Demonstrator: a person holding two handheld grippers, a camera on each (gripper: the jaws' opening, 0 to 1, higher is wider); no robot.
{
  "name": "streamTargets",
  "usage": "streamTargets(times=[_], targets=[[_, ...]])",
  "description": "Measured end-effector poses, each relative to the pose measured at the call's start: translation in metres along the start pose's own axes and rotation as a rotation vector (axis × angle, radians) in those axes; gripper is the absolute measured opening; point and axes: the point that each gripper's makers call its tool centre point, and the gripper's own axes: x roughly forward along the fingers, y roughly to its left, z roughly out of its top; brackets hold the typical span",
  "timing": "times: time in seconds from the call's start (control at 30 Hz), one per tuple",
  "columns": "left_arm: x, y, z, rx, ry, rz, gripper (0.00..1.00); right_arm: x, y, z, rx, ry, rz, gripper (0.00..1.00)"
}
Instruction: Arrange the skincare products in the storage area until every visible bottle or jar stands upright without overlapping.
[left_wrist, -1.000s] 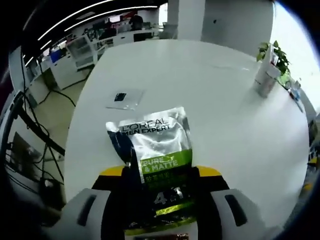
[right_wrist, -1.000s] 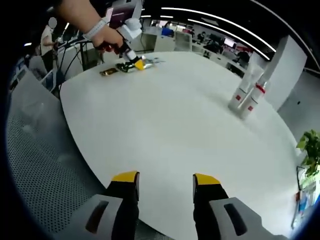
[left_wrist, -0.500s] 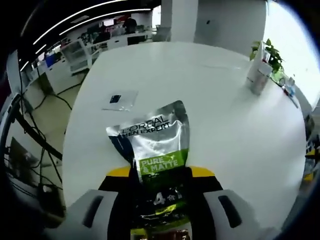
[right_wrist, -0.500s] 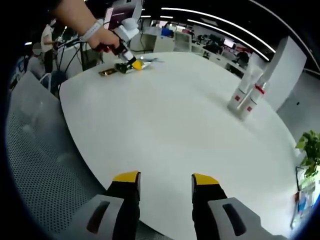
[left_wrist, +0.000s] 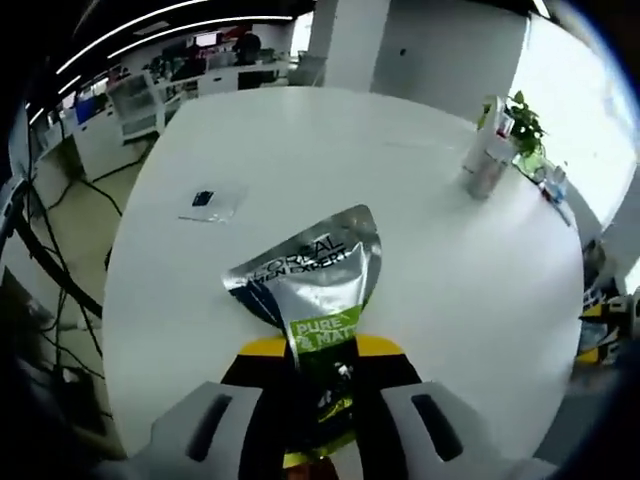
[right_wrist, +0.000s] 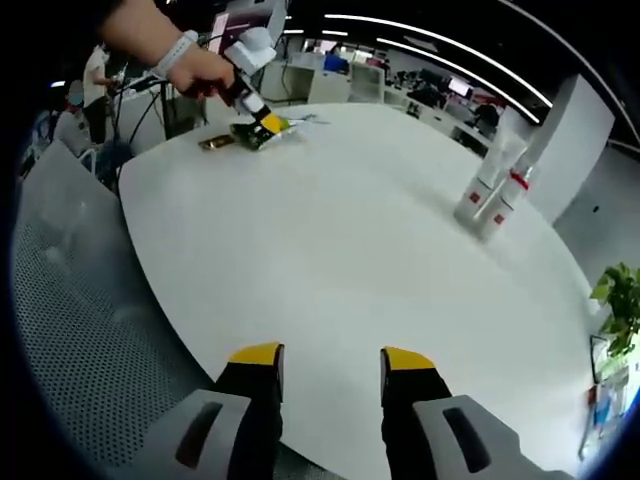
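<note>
A silver and green L'Oreal Men Expert pouch (left_wrist: 312, 278) lies on the white round table (left_wrist: 400, 140), its lower end crumpled between my jaws. My left gripper (left_wrist: 322, 348) is shut on that end. In the right gripper view the same left gripper (right_wrist: 262, 115), held by a person's hand (right_wrist: 200, 72), sits on the pouch (right_wrist: 262, 133) at the table's far left. Two white tubes with red bands (right_wrist: 493, 190) stand upright close together at the far right; the left gripper view has these tubes (left_wrist: 485, 160) too. My right gripper (right_wrist: 330, 357) hangs open above the near table edge, holding nothing.
A small flat sachet (left_wrist: 208, 200) lies on the table left of the pouch, and a dark gold sachet (right_wrist: 215, 143) lies beside the left gripper. A potted plant (left_wrist: 525, 125) stands beyond the tubes. Desks and cables surround the table (right_wrist: 350, 240).
The left jaws have drawn closer together, pinching the pouch's lower end narrower. The left view has swung, so the tubes sit further left. The right gripper has barely moved.
</note>
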Motion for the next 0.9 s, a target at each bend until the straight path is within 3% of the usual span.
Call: streamTargets(times=[0.23,0.5,0.67,0.9], targets=[[-0.029,-0.034,0.014,-0.055,-0.115,-0.088,0.1,0.0,0.001,0.001,-0.007,0.0,0.004,0.34],[-0.053,-0.055,0.014,-0.087,-0.185,-0.141,0.08,-0.001,0.0,0.002,-0.008,-0.008,0.0,0.32],[-0.073,-0.078,0.006,-0.097,-0.214,-0.177,0.08,-0.003,-0.002,0.005,0.004,-0.025,-0.006,0.32],[-0.099,-0.126,-0.016,-0.083,-0.237,-0.237,0.07,-0.008,-0.004,0.014,0.027,-0.075,-0.016,0.32]])
